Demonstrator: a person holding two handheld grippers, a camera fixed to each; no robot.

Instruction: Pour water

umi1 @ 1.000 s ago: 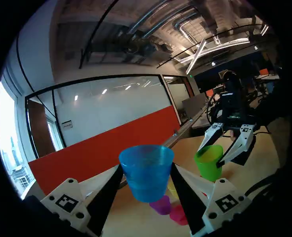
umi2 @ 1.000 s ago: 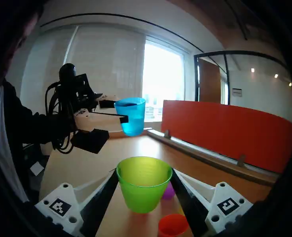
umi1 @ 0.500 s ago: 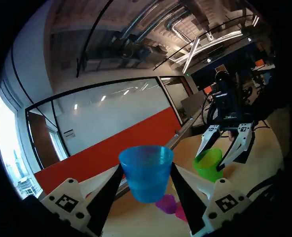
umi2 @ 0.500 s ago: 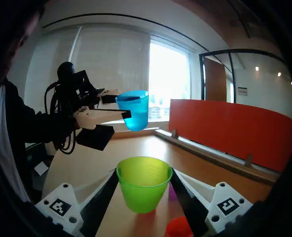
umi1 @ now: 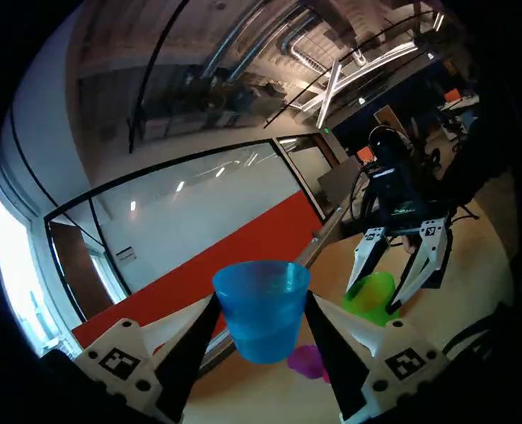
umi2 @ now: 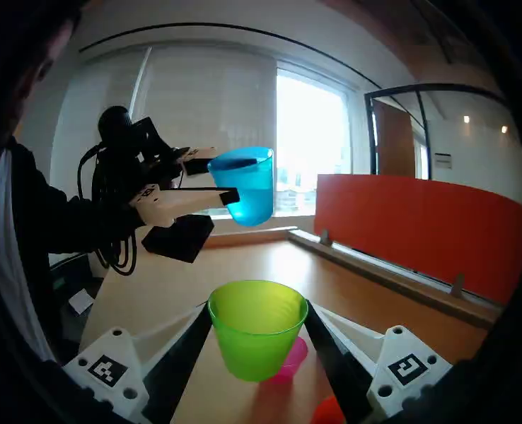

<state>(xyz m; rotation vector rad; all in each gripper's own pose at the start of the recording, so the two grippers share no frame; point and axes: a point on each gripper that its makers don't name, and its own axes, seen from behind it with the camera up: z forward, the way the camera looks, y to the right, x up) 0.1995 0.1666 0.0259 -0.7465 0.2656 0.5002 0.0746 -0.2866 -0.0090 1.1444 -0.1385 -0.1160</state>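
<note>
No readable text, numbers or brands anywhere.

Closest things to it: the black-and-white square marker tags (umi1: 119, 362) on the white plastic fingers (umi1: 374, 343) of my left gripper (umi1: 261, 300). They are block patterns only, no letters or digits. Same kind of tags (umi2: 407, 369) on my right gripper (umi2: 258, 311), also pattern only; in the left gripper view that gripper's tags are tiny.

A small white rectangular placard (umi1: 126, 254) sits on the glass wall beside the dark wooden door. It has dark marks on it, too small to read. Same placard (umi2: 443, 160) in the right gripper view is also illegible.
</note>
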